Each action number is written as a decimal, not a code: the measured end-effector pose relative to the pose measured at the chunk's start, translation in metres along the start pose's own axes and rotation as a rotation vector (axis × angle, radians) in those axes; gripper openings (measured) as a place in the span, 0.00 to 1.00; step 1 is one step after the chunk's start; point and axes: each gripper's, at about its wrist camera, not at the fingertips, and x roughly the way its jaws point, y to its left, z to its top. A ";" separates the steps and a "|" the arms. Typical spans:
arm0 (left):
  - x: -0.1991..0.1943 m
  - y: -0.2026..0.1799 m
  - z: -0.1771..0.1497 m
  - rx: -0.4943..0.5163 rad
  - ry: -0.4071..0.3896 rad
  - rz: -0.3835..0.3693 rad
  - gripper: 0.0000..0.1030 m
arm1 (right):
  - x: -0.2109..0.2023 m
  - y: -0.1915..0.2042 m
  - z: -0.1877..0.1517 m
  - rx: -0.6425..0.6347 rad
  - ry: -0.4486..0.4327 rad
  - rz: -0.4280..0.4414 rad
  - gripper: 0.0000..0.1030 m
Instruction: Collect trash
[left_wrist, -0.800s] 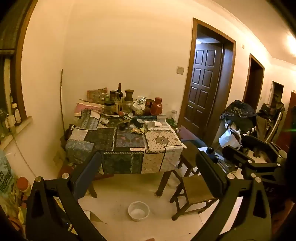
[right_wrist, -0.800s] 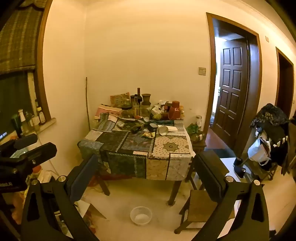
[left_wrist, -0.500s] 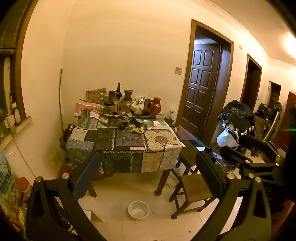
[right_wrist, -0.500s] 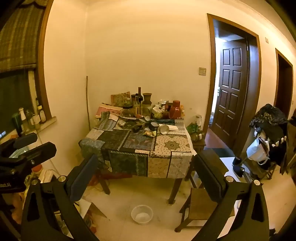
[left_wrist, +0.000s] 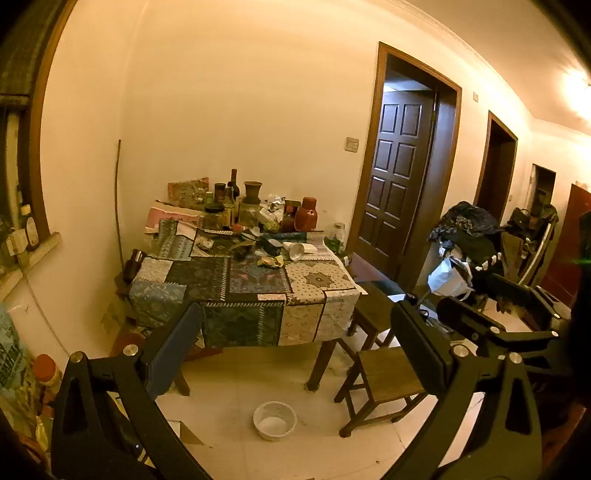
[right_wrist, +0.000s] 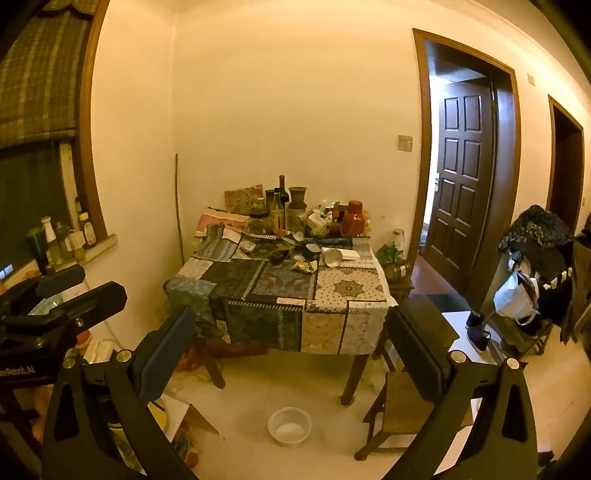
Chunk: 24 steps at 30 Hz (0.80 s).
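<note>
A table (left_wrist: 317, 280) (right_wrist: 347, 288) with a patchwork cloth stands against the far wall. Trash lies on its far half: a crumpled wrapper (left_wrist: 271, 261) (right_wrist: 304, 266), a tipped white cup (left_wrist: 296, 251) (right_wrist: 332, 257) and paper scraps among bottles and jars. My left gripper (left_wrist: 295, 336) is open and empty, well short of the table. My right gripper (right_wrist: 291, 336) is open and empty too, at a similar distance. The right gripper also shows at the right of the left wrist view (left_wrist: 491, 314), and the left gripper at the left of the right wrist view (right_wrist: 62, 299).
A white bowl (left_wrist: 275, 421) (right_wrist: 290, 426) sits on the floor before the table. A wooden stool (left_wrist: 384, 376) (right_wrist: 402, 406) stands at its right corner. A dark door (left_wrist: 399, 177) is open to the right. A rack of clothes and bags (left_wrist: 469, 236) stands further right. Bottles line the windowsill (right_wrist: 66, 236).
Both grippers have drifted a little closer to the table, with the view shifting slightly. Both stay open and empty.
</note>
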 end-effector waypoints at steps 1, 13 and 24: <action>0.001 0.000 0.000 0.002 0.000 0.001 1.00 | 0.000 0.001 0.000 -0.001 0.002 0.001 1.00; 0.002 0.004 -0.007 0.003 -0.001 0.003 1.00 | 0.001 0.007 0.001 0.005 0.013 0.008 1.00; 0.008 0.009 -0.010 0.000 0.002 0.006 1.00 | 0.002 0.007 0.002 0.010 0.011 0.009 1.00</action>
